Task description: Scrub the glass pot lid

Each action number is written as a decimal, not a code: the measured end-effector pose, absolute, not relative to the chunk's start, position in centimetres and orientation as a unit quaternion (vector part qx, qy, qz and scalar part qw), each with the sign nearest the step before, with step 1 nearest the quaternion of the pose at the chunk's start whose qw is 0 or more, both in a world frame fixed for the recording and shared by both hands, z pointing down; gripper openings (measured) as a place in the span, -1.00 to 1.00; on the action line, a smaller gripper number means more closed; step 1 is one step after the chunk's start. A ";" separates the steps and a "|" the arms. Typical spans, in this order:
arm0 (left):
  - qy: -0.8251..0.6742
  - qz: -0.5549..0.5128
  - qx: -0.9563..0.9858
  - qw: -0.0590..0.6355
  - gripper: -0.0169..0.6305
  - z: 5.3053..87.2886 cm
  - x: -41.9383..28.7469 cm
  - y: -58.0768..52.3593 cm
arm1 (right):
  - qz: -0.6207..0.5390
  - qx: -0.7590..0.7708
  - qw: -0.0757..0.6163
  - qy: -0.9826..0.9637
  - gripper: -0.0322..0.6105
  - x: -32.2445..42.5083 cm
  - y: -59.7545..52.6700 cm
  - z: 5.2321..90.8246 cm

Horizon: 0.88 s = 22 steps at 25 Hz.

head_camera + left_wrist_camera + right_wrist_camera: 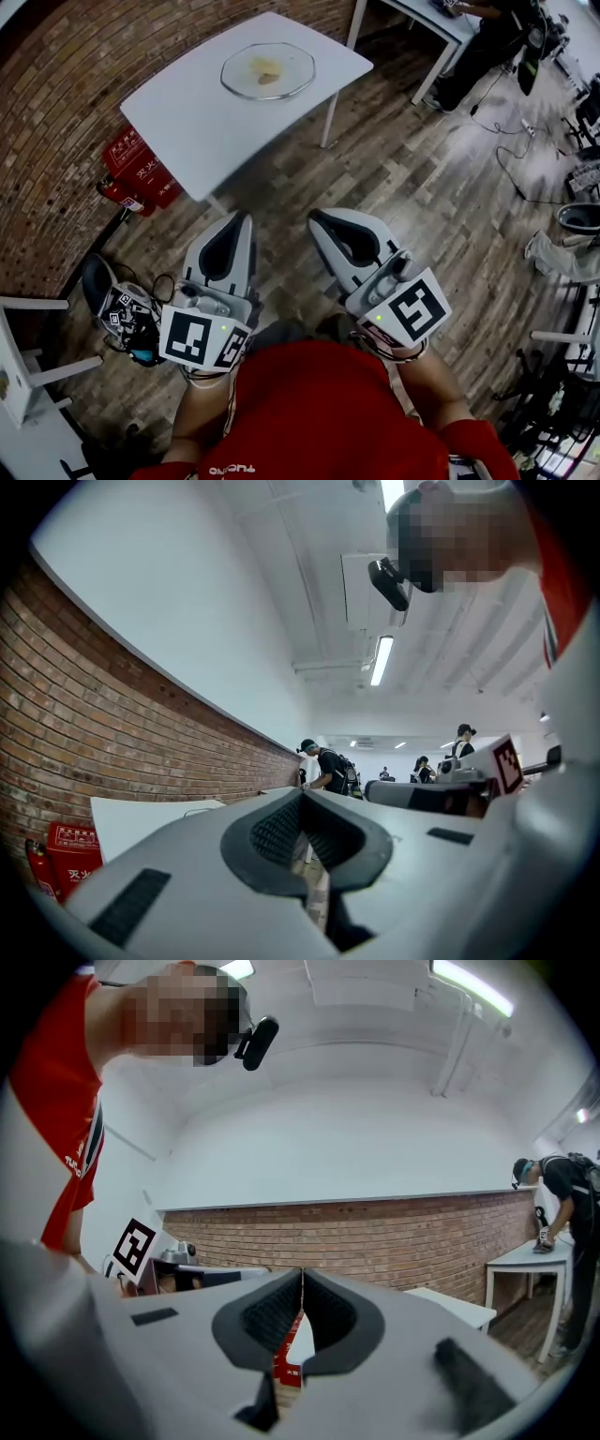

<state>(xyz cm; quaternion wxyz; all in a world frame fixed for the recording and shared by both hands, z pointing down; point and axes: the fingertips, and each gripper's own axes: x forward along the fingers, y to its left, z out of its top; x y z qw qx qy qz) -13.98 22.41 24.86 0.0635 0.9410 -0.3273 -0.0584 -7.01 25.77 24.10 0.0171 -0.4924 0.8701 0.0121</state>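
Observation:
The glass pot lid (267, 70) lies flat on a white table (187, 122) at the top of the head view, with a brownish smear at its middle. Both grippers are held side by side over the wooden floor, well short of the table. My left gripper (246, 217) is shut with nothing in it, and so is my right gripper (316, 218). In the left gripper view the dark pads (281, 832) meet at the tip, with the white table (141, 819) beyond. In the right gripper view the pads (272, 1314) also touch, empty.
A red fire-extinguisher box (141, 169) stands against the brick wall beside the table. A marker-covered device (127, 314) lies on the floor at left, by a white chair (28, 375). A second table with a person (487, 37) is at top right, with cables (511, 159) on the floor.

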 end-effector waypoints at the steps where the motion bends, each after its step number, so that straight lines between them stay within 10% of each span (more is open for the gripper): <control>1: -0.326 -0.056 0.942 0.066 -0.90 25.0 -13.8 21.7 | 0.009 -0.495 0.017 0.869 -0.80 -6.7 25.0 24.2; 22: -0.360 -0.051 0.929 0.069 -0.90 26.0 -6.4 6.5 | 0.017 -0.465 0.036 0.885 -0.81 0.5 9.2 24.1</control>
